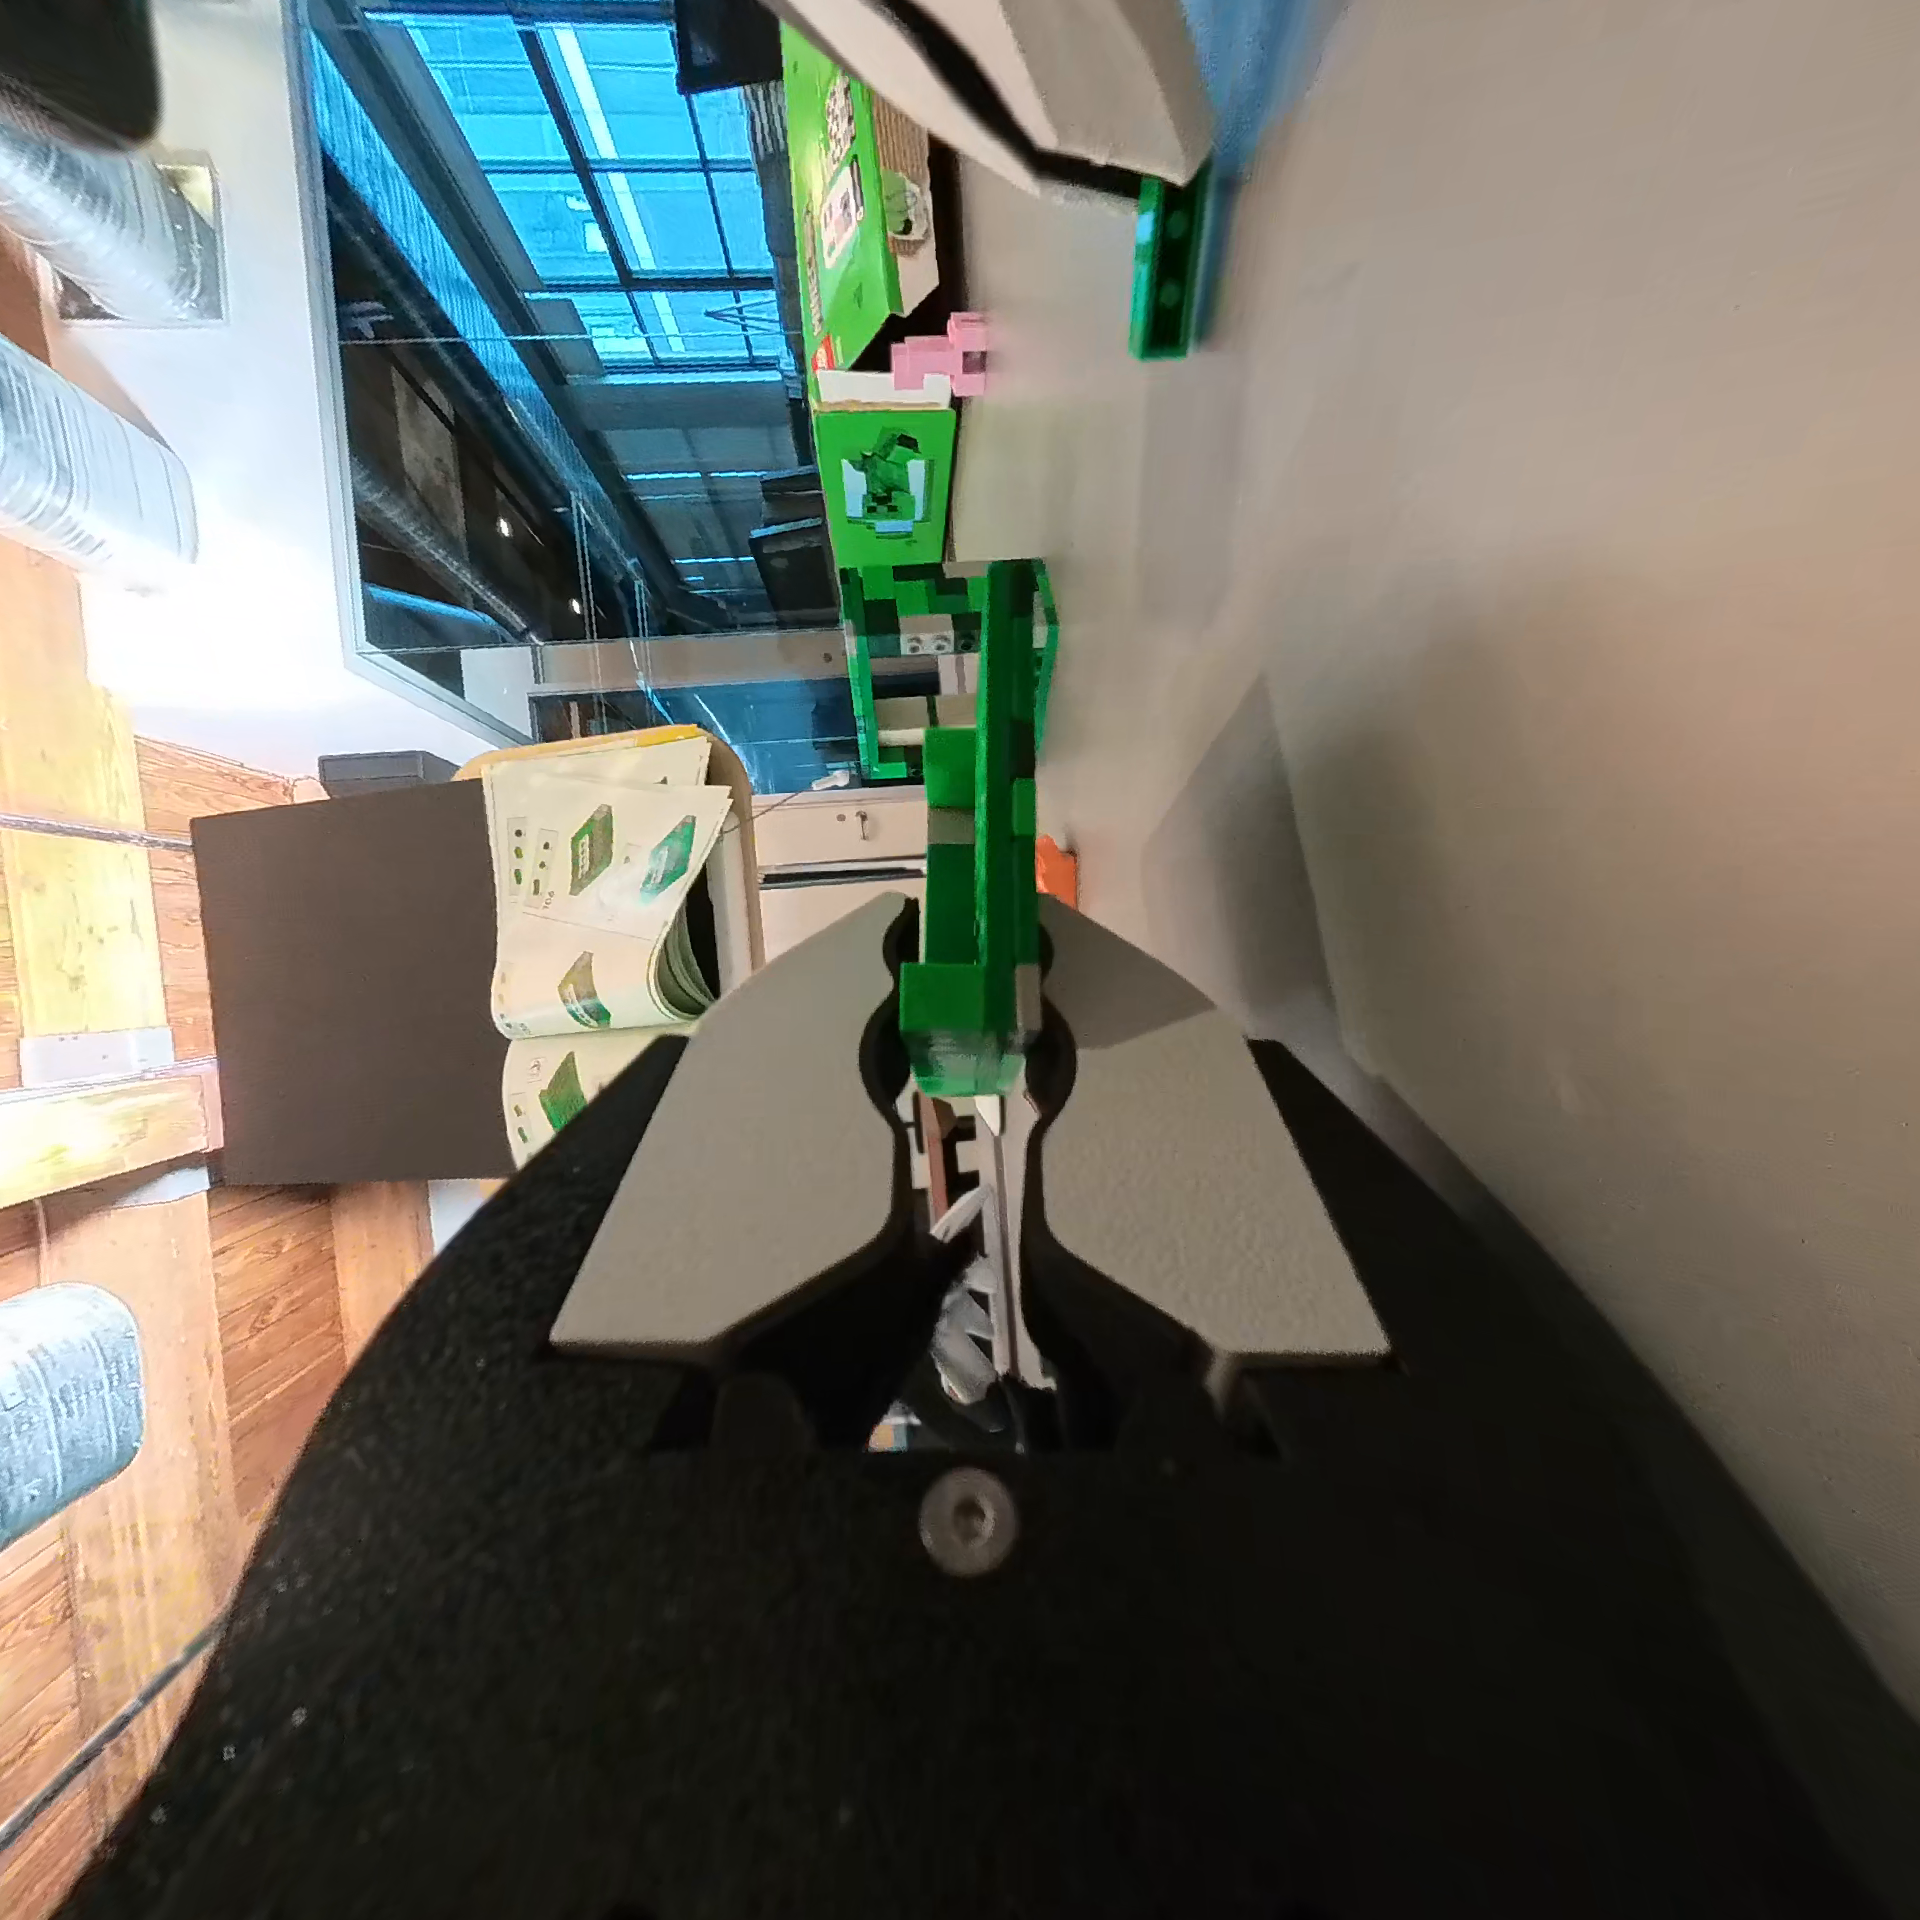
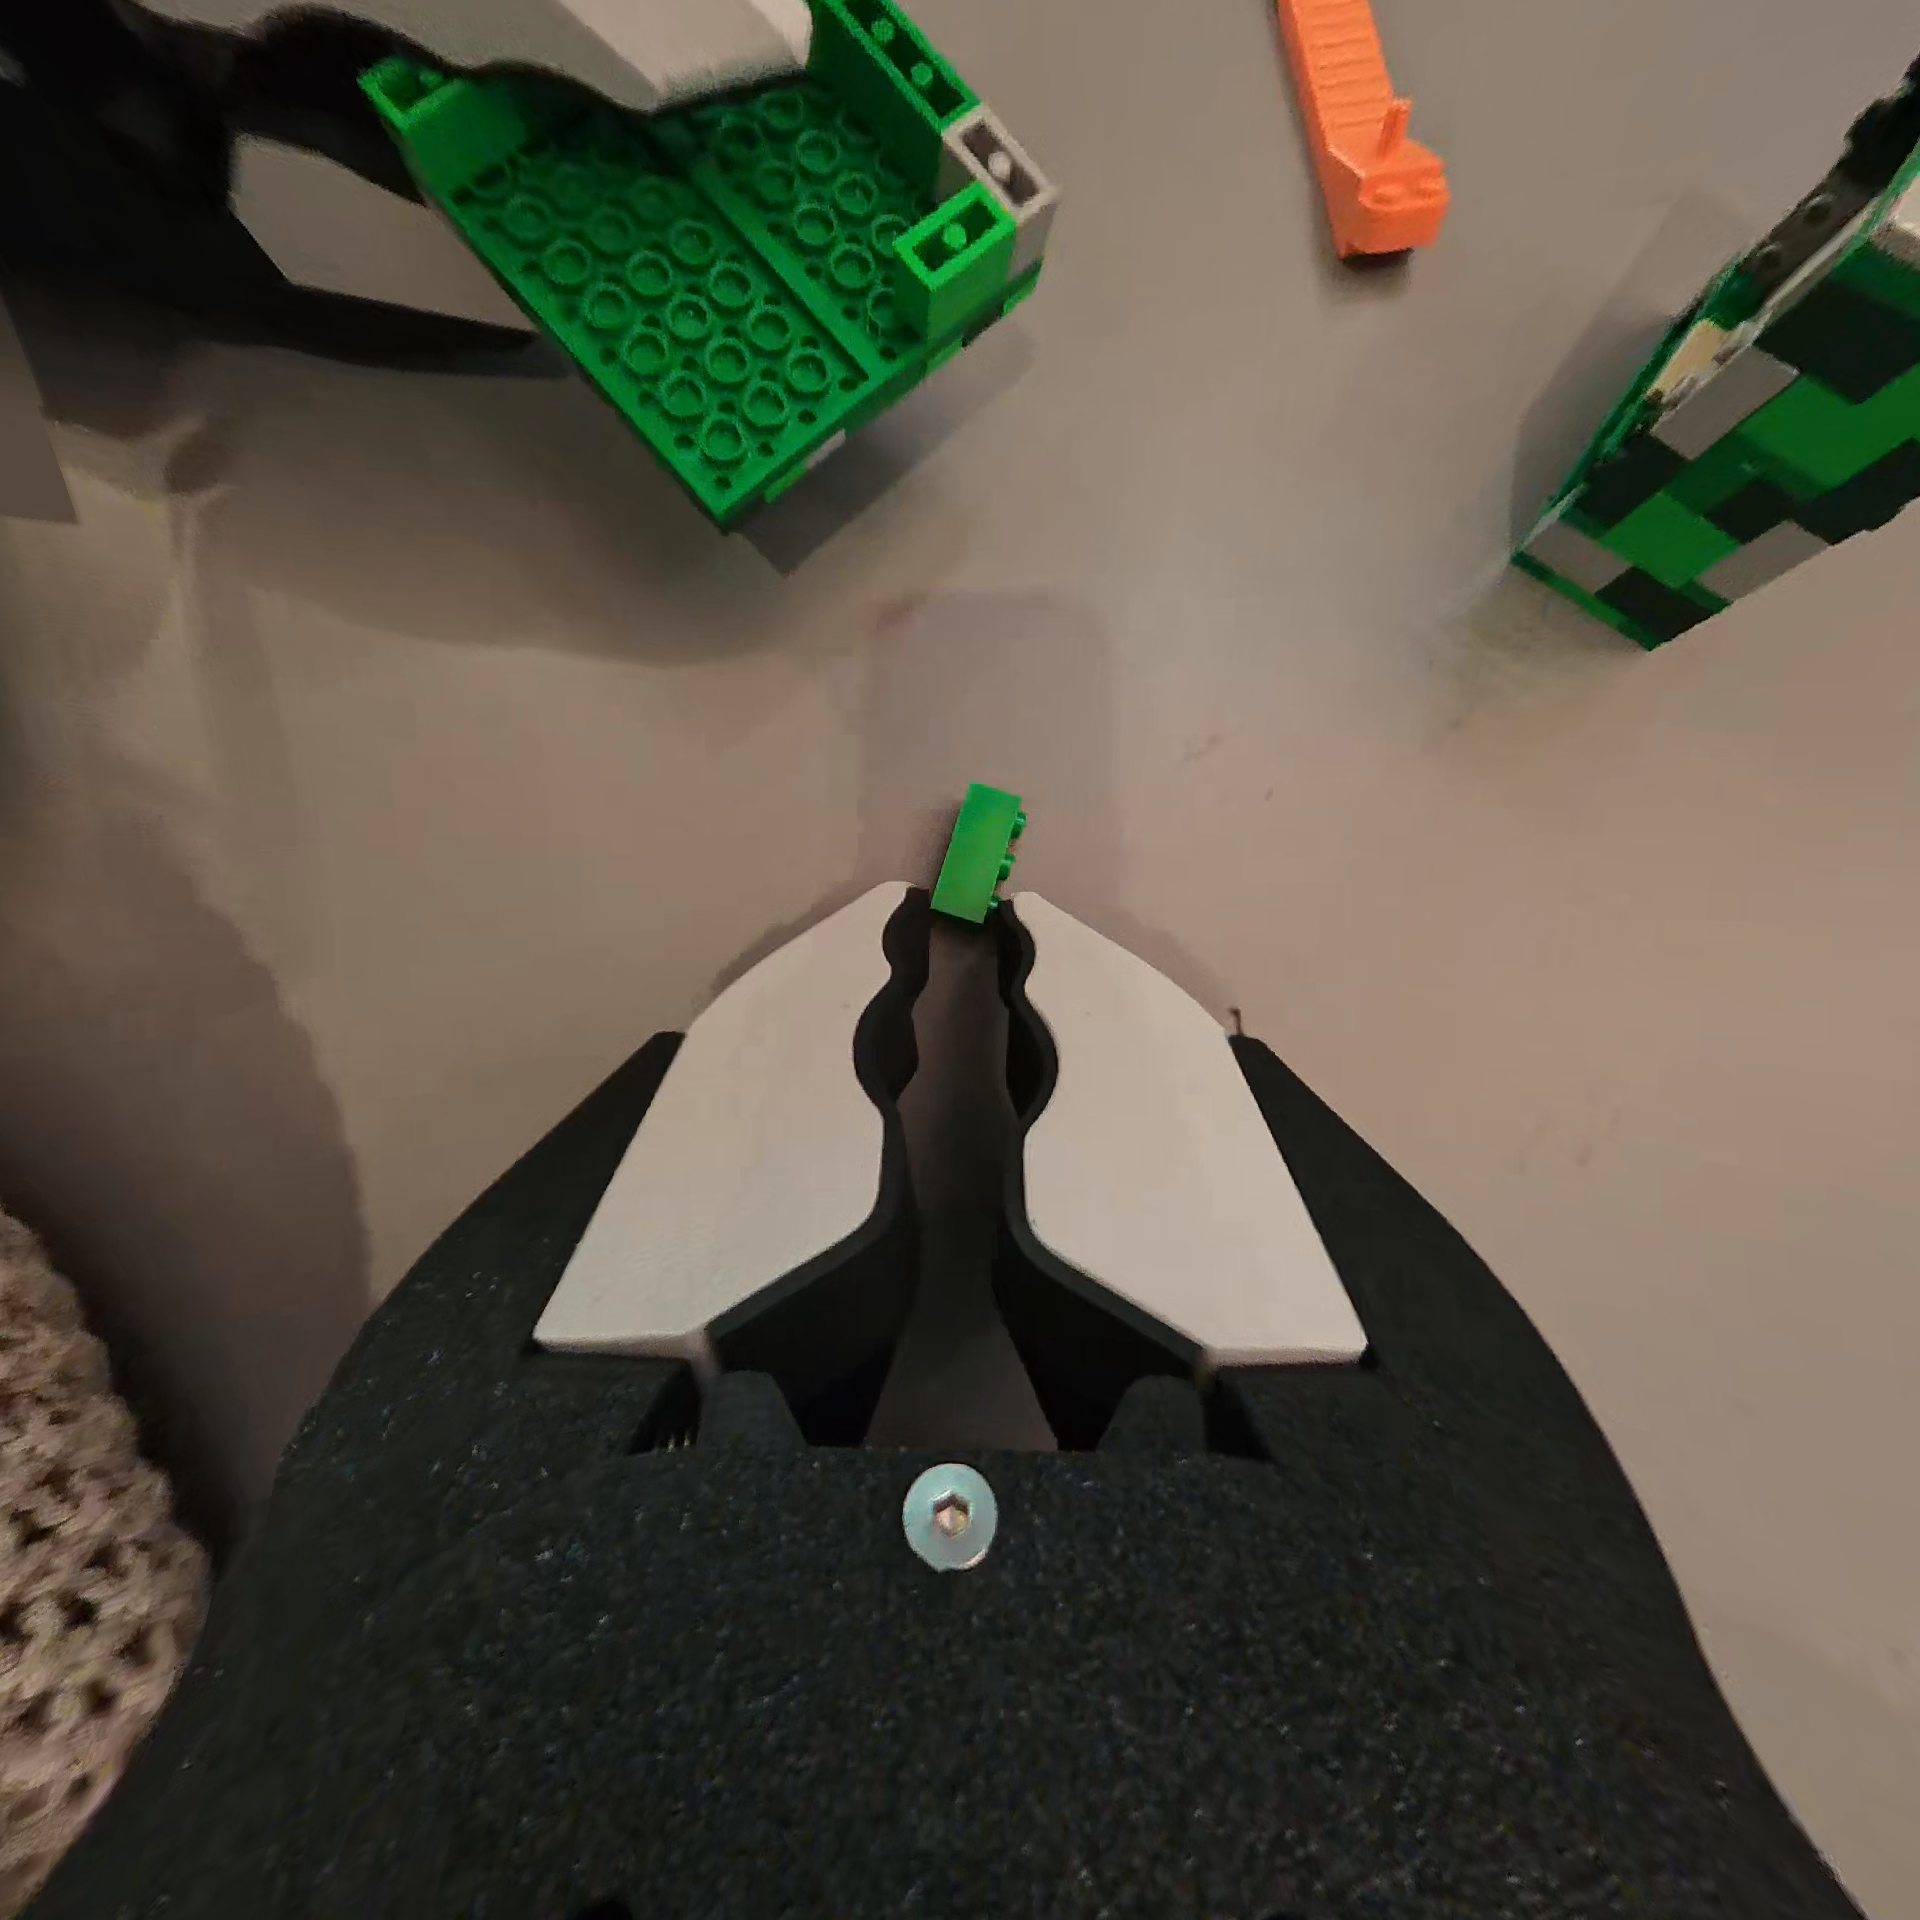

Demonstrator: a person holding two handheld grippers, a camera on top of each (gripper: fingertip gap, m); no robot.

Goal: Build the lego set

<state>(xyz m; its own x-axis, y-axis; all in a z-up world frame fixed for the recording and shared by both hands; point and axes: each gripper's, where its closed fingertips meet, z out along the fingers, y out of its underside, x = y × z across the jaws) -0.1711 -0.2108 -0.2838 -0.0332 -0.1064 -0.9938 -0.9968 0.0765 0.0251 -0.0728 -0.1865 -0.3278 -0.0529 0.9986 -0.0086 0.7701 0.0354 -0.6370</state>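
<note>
My left gripper (image 1: 977,935) is shut on the edge of a green studded baseplate build (image 1: 982,790), held above the grey table. In the right wrist view that build (image 2: 717,301) shows low green walls and one grey corner brick, with the left gripper (image 2: 644,52) clamped on its far edge. My right gripper (image 2: 971,904) is shut on a small green brick (image 2: 977,852), below and to the right of the build, apart from it. In the left wrist view the right gripper (image 1: 1039,104) and its brick (image 1: 1169,270) show at the top.
An orange brick separator (image 2: 1361,135) lies on the table (image 2: 1351,935). A green, black and grey block build (image 2: 1766,416) stands at the right. A pink figure (image 1: 945,358), green boxes (image 1: 842,187) and an open instruction booklet (image 1: 603,883) lie beyond. A knitted sleeve (image 2: 62,1455) shows at lower left.
</note>
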